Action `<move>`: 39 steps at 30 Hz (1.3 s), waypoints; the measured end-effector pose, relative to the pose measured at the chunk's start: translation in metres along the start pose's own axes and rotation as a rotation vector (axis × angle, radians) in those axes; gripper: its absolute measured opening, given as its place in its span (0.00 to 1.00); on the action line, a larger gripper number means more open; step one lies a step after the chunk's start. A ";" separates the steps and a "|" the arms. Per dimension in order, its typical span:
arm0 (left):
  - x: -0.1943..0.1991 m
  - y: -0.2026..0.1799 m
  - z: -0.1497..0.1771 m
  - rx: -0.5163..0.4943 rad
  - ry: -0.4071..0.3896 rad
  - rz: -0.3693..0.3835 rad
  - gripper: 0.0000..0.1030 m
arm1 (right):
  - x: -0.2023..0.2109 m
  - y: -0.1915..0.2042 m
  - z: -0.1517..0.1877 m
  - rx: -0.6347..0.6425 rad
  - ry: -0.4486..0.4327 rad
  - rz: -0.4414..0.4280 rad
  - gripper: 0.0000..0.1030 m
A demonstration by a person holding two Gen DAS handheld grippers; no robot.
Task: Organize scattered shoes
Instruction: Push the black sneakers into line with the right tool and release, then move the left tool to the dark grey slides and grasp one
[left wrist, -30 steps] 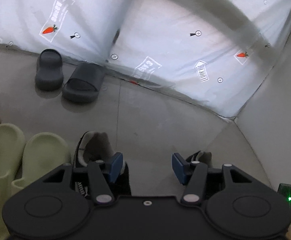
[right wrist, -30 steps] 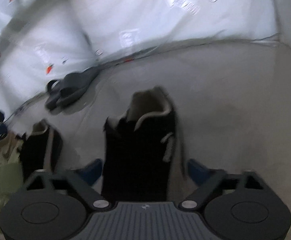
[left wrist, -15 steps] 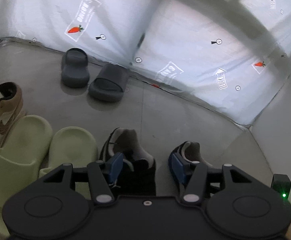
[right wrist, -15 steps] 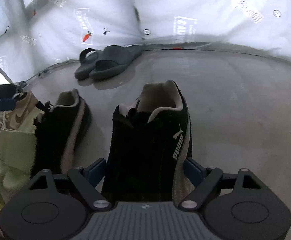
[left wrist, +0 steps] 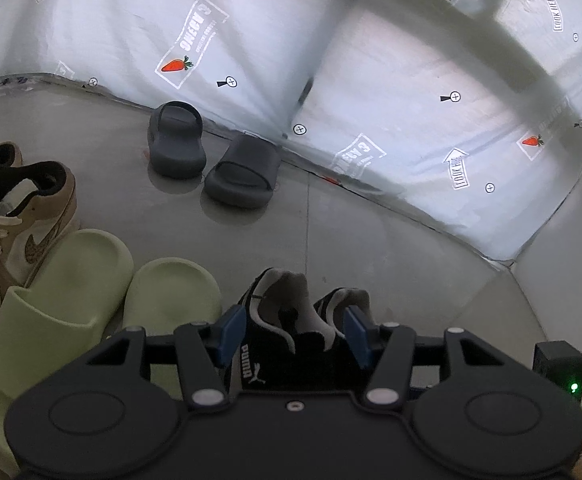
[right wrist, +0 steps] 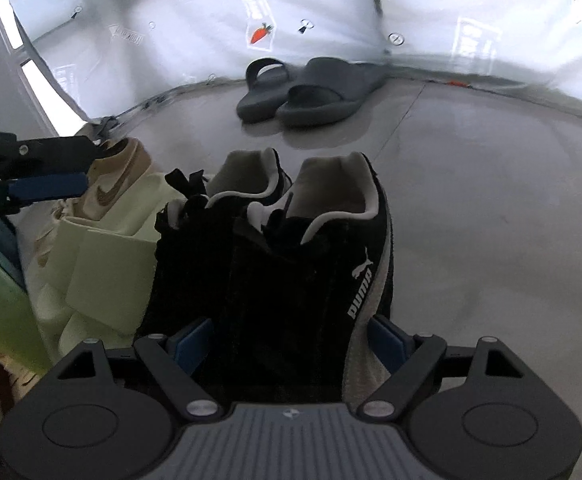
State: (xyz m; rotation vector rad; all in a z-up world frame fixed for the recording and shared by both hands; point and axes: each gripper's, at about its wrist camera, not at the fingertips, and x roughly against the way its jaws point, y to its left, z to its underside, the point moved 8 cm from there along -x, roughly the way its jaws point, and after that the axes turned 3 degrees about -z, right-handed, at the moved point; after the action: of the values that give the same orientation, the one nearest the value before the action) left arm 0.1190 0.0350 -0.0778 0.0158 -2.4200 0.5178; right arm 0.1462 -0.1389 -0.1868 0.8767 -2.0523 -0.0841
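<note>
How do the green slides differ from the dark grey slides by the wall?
The green slides are pale and lie snugly side by side in the row with the sneakers; the dark grey slides are dark, splayed at an angle, and sit apart near the sheeted wall. Both are open-toed pairs.

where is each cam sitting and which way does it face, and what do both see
Left wrist: on the left gripper, angled down over the black Puma sneakers, facing the plastic-sheeted wall; its own fingers show.
Right wrist: on the right gripper, straddling the right Puma sneaker; left gripper fingers show.
Shared: grey slides, green slides, tan sneaker.
</note>
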 end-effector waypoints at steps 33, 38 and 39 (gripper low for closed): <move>-0.264 0.070 -0.156 0.013 0.042 -0.272 0.52 | 0.000 -0.139 -0.133 -0.254 -0.251 0.135 0.92; -0.302 0.052 -0.147 -0.080 0.140 -0.214 0.27 | -0.012 -0.163 -0.146 -0.330 -0.254 0.135 0.92; -0.306 0.046 -0.143 -0.095 0.166 -0.185 0.21 | -0.012 -0.165 -0.146 -0.344 -0.255 0.130 0.92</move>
State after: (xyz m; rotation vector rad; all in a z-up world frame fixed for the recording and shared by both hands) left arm 0.4392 0.0945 -0.1791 0.1488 -2.2509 0.3067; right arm 0.3515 -0.2180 -0.1662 0.5392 -2.2355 -0.4842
